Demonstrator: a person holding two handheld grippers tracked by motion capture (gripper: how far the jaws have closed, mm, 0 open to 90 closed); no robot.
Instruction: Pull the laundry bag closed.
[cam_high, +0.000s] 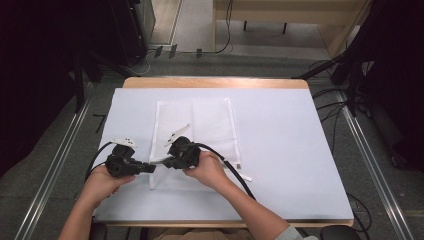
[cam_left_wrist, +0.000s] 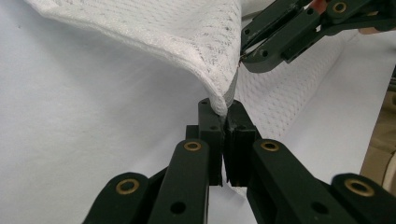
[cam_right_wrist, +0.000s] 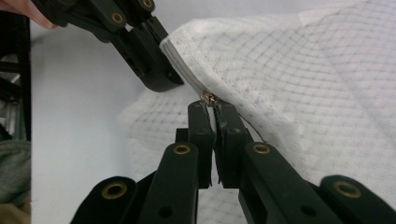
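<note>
A white mesh laundry bag (cam_high: 205, 122) lies flat on the white table cover (cam_high: 280, 150), with its near left corner lifted. My left gripper (cam_high: 151, 168) is shut on that raised corner edge; in the left gripper view its jaws (cam_left_wrist: 223, 108) pinch the folded hem of the mesh bag (cam_left_wrist: 154, 28). My right gripper (cam_high: 161, 162) meets it from the right. In the right gripper view its jaws (cam_right_wrist: 210, 106) are shut on a small metal zipper pull (cam_right_wrist: 208, 98) at the edge of the mesh bag (cam_right_wrist: 299, 70). The two gripper tips nearly touch.
The table's wooden rim (cam_high: 215, 82) shows at the far side. Black stands (cam_high: 80, 75) and cables (cam_high: 330, 107) flank the table on the floor. Broad stretches of bare white cover lie right of the bag and at the far left.
</note>
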